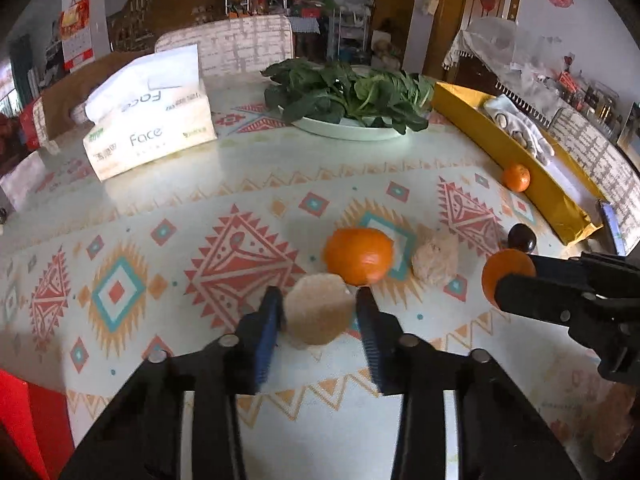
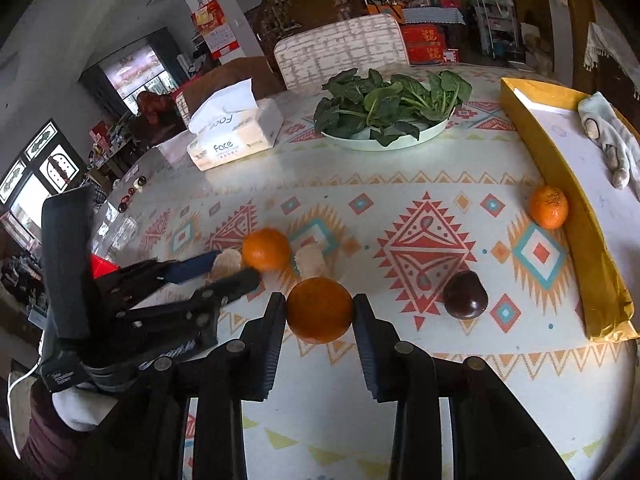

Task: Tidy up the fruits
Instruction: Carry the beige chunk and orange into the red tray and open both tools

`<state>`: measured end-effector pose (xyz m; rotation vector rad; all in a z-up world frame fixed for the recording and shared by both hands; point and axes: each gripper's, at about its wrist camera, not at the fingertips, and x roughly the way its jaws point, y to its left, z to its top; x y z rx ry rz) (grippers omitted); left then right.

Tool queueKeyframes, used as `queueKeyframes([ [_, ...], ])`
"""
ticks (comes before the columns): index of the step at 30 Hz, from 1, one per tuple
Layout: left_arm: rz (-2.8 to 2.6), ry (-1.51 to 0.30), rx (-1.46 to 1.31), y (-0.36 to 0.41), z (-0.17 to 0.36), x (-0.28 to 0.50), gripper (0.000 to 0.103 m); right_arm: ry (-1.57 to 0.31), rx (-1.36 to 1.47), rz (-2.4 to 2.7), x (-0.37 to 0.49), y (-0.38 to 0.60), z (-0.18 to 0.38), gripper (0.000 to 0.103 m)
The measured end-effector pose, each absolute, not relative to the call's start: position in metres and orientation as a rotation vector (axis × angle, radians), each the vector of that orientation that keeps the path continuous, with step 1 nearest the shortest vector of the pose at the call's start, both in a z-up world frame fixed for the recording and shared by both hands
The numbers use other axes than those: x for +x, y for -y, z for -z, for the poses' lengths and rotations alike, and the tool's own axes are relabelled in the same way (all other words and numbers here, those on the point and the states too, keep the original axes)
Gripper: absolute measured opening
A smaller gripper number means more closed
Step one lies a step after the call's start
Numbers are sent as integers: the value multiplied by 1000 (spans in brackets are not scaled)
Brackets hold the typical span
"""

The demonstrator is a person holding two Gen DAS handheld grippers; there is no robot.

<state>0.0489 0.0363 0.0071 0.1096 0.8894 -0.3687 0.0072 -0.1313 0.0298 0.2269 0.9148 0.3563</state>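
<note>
My left gripper [image 1: 318,306] is shut on a pale tan round fruit [image 1: 318,308]; it shows in the right wrist view [image 2: 226,262] too. My right gripper [image 2: 319,308] is shut on an orange [image 2: 319,309], also seen in the left wrist view [image 1: 506,276]. A loose orange [image 1: 358,255] lies just beyond the left gripper, with a second pale fruit [image 1: 435,257] beside it. A dark purple fruit [image 2: 465,294] lies right of the right gripper. Another orange [image 2: 549,207] rests against the yellow box [image 2: 576,216].
A plate of green leaves [image 2: 390,110] and a tissue pack [image 2: 234,136] stand at the back of the patterned table [image 2: 400,184]. A white glove [image 2: 612,140] lies in the yellow box. A chair [image 2: 344,50] stands behind the table.
</note>
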Motion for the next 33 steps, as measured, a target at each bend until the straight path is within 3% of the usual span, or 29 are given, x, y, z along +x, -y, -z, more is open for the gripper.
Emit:
queueKeyframes([
  [11, 201, -808, 104, -61, -34, 7, 31, -897, 196, -359, 4, 123, -29, 37],
  [20, 57, -645, -202, -169, -85, -93, 31, -855, 163, -418, -8, 106, -36, 37],
  [33, -198, -644, -393, -308, -57, -154, 31, -863, 66, -606, -42, -6, -58, 37],
])
